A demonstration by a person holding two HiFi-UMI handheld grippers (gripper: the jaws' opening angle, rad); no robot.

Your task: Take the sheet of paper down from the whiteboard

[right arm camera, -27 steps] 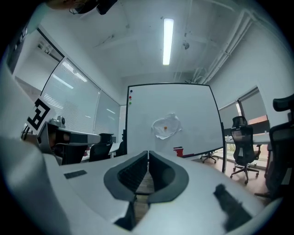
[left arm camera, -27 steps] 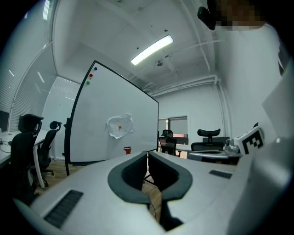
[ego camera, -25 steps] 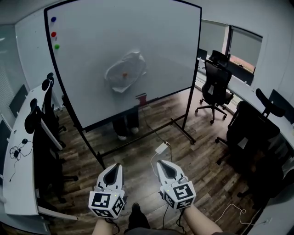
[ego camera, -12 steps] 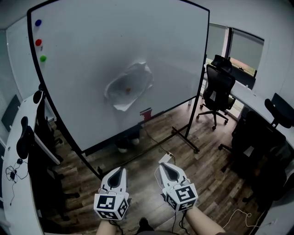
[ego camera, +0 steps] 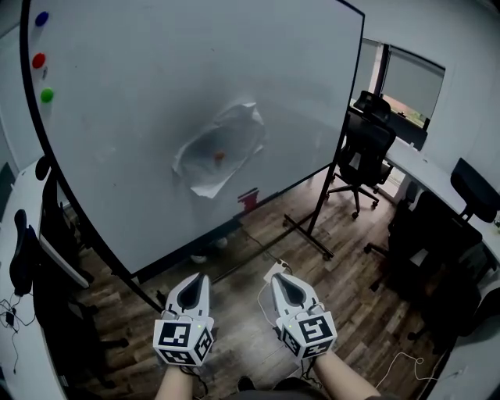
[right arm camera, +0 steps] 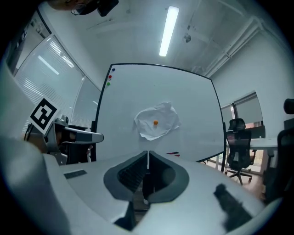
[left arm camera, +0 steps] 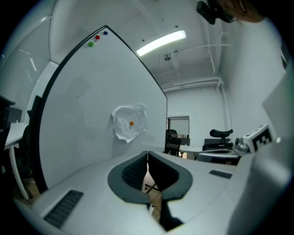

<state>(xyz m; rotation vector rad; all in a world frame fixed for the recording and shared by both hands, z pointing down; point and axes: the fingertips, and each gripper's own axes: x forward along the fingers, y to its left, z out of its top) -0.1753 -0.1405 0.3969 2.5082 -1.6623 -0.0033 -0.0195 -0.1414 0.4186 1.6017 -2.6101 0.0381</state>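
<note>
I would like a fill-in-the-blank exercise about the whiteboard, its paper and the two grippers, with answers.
The sheet of paper is pinned to the whiteboard by one ____ magnet.
In the board's corner, the magnet between the blue magnet and the green magnet is ____.
The left gripper and the right gripper both have their jaws ____.
Missing words: orange; red; shut.
</note>
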